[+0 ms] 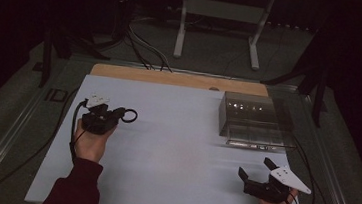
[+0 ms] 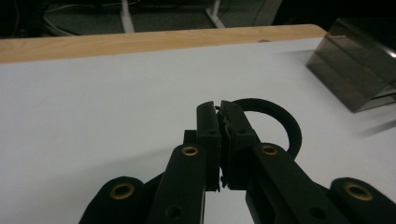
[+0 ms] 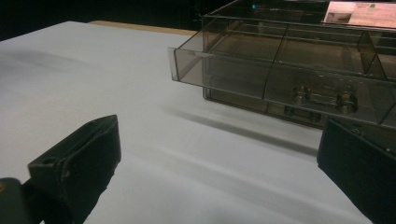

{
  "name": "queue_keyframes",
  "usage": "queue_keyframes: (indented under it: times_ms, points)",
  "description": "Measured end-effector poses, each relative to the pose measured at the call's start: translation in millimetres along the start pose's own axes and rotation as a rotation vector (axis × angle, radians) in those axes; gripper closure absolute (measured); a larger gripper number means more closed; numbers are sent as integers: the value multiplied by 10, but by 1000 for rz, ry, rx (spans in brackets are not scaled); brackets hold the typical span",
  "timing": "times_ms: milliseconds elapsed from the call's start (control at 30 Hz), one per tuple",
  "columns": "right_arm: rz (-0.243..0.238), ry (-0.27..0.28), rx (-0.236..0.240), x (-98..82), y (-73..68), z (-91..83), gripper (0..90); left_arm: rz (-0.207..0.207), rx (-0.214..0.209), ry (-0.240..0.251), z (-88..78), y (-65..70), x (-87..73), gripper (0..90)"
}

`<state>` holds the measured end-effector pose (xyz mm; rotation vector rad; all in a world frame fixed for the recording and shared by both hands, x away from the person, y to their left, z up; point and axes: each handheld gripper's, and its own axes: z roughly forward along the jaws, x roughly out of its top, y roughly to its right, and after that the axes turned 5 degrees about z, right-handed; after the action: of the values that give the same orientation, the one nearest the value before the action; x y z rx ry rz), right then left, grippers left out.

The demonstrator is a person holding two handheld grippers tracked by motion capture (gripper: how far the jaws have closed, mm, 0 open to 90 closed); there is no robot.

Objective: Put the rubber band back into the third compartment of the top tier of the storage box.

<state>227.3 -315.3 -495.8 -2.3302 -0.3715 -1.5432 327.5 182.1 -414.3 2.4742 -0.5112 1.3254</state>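
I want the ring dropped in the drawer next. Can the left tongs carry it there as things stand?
Probably yes. The left tongs are shut on the ring, the drawer is pulled open, and the bare table between them holds nothing in the way. The right tongs sit nearer the person.

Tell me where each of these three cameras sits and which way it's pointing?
High view: above the person's side, looking forward and down on the table; forearms, both hands, left gripper and right gripper show.
Left gripper view: rides that gripper, looking along shut jaws pinching a black ring.
Right gripper view: rides that gripper, open jaws facing the clear drawer box.
Shared: all three show the white table and the box.
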Motion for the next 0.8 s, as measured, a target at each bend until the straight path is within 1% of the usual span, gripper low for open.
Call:
queue_keyframes:
  times_ms: [67, 167, 467, 800]
  points:
    - [-2, 2, 1, 0, 1, 1, 2, 3, -6, 1, 16, 19, 19, 884]
    - [-2, 1, 1, 0, 3, 2, 2, 6, -30, 1, 92, 89, 83, 884]
    - [-2, 2, 4, 0, 1, 7, 2, 19, -74, 7, 246, 242, 196, 884]
    - [-2, 1, 6, 0, -8, 11, 2, 30, -103, 10, 359, 329, 257, 884]
